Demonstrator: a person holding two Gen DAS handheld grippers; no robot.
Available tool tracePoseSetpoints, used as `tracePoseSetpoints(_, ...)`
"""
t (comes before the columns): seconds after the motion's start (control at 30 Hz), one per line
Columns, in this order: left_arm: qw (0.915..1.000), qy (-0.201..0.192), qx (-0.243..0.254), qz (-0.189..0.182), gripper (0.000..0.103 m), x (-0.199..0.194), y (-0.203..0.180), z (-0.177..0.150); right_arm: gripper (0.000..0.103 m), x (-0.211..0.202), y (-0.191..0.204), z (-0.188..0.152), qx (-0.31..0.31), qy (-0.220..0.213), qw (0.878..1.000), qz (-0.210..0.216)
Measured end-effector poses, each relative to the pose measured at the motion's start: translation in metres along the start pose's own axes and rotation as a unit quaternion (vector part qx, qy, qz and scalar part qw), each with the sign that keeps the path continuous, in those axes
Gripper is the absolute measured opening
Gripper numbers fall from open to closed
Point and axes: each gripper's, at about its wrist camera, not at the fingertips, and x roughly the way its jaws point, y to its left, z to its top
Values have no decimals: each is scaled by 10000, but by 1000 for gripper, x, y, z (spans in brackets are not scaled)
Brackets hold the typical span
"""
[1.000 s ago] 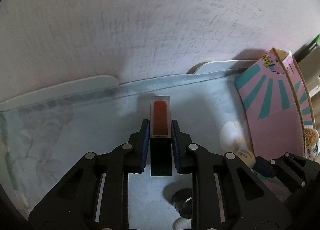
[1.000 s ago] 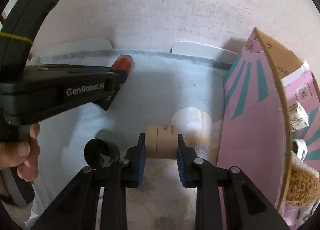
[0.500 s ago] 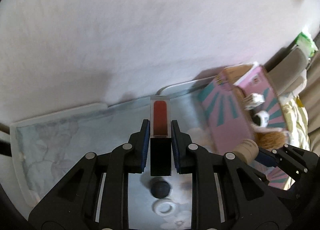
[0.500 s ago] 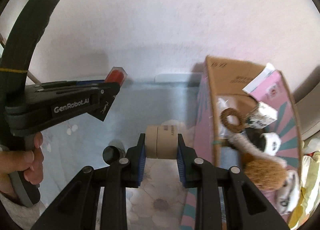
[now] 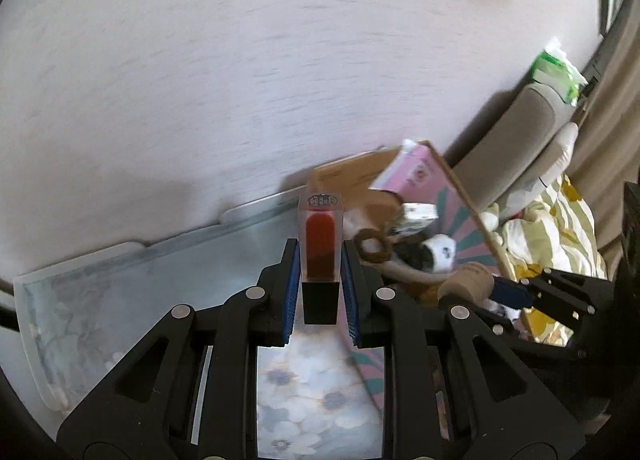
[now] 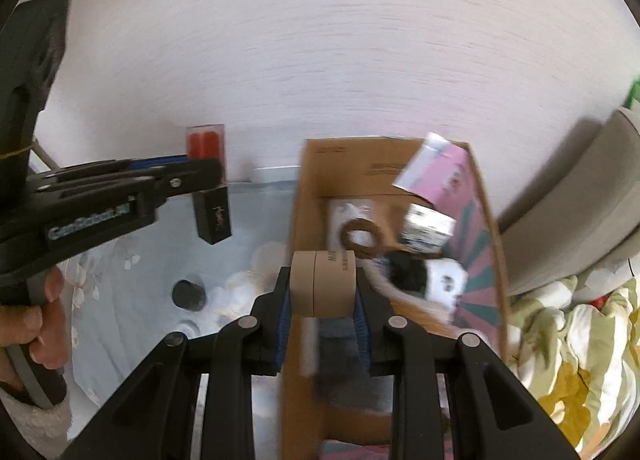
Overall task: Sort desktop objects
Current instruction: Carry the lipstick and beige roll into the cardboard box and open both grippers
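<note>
Both grippers have lifted off the tabletop (image 5: 120, 300), left gripper (image 5: 320, 288) clamping the lipstick (image 5: 320, 248), right gripper (image 6: 322, 308) clamping the tape roll (image 6: 322, 284) above the cardboard box (image 6: 304, 188), probably ready for dropping.

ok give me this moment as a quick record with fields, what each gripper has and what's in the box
left gripper: shut on a red stamp with a black base
right gripper: shut on a tan cylinder
box: open cardboard, pink outside, right of the floral cloth
in the box: brown ring, small printed carton, black and white plush
on the cloth: black cap
tan cylinder position: over the box's near left edge
</note>
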Motion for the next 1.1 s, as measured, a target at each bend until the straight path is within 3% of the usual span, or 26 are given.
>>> tracePoseSetpoints(0.27,9996,76,198,-189,18,13,-49,4,25,-3,-55,-8,180,90,9998,-13)
tracePoseSetpoints(0.53,9987,244,313,-314,18,56,-95,0,25,0,-82,-23,254,229,9994,66)
tracePoseSetpoints(0.97,9988,458,100,-123,22,76,-106,4,26,7,-88,-22,-97,343,9985,406)
tracePoseSetpoints(1.0,9987,489,103,-46,32,77,-106,5,30,8,-85,-22,-148,394,9982,436)
tracePoseSetpoints(1.03,9985,512,164,87,68,77,-106,6,35,9,-84,-23,-192,433,9979,441)
tracePoseSetpoints(1.07,9983,466,258,230,96,75,-107,7,54,10,-81,-25,-278,486,9977,395)
tracePoseSetpoints(1.1,9986,312,303,312,101,72,-107,6,69,9,-80,-26,-321,468,9978,344)
